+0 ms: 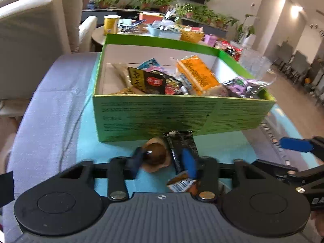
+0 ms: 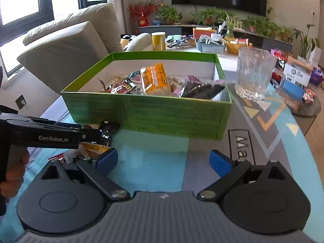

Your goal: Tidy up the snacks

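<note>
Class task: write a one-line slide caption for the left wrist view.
Left gripper closing around snack packets lying before a green box of snacks.

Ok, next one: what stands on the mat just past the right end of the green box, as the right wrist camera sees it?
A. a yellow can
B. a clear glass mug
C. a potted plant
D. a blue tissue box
B: a clear textured glass mug stands on the patterned mat beside the right wall of the green box; the yellow can sits well behind the box, on the far table.
</note>
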`<action>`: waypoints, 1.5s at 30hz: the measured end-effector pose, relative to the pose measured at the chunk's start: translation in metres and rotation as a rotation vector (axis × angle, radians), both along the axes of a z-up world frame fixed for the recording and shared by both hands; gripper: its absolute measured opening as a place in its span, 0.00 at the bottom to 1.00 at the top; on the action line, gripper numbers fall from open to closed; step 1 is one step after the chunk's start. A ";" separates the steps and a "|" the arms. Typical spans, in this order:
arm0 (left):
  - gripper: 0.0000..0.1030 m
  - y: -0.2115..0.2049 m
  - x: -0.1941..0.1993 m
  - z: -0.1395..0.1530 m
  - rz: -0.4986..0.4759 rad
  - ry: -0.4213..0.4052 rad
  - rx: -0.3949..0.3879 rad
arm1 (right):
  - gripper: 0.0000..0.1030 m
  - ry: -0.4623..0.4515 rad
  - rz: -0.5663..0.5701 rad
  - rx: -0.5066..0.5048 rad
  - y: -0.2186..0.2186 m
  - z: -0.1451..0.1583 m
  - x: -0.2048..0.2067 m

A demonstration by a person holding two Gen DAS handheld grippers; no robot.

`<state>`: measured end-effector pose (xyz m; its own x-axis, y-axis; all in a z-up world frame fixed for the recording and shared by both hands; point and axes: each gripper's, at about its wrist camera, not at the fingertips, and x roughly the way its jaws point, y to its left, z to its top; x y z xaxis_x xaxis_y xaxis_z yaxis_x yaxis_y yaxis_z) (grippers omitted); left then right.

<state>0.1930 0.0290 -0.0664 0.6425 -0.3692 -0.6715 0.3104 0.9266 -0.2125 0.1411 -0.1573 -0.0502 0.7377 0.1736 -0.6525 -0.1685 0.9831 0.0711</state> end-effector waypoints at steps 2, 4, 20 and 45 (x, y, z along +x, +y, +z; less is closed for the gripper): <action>0.19 0.005 -0.002 0.001 0.005 0.004 -0.004 | 0.64 0.010 0.005 0.017 0.000 -0.001 -0.002; 0.19 0.013 -0.006 0.001 0.044 -0.003 -0.005 | 0.64 0.025 0.019 0.033 0.002 -0.002 -0.002; 0.19 0.047 -0.031 0.011 0.125 -0.023 -0.014 | 0.64 0.046 0.284 0.083 0.026 0.000 -0.024; 0.19 0.035 -0.038 0.022 0.115 -0.050 -0.003 | 0.38 0.065 0.167 0.184 -0.005 -0.001 -0.017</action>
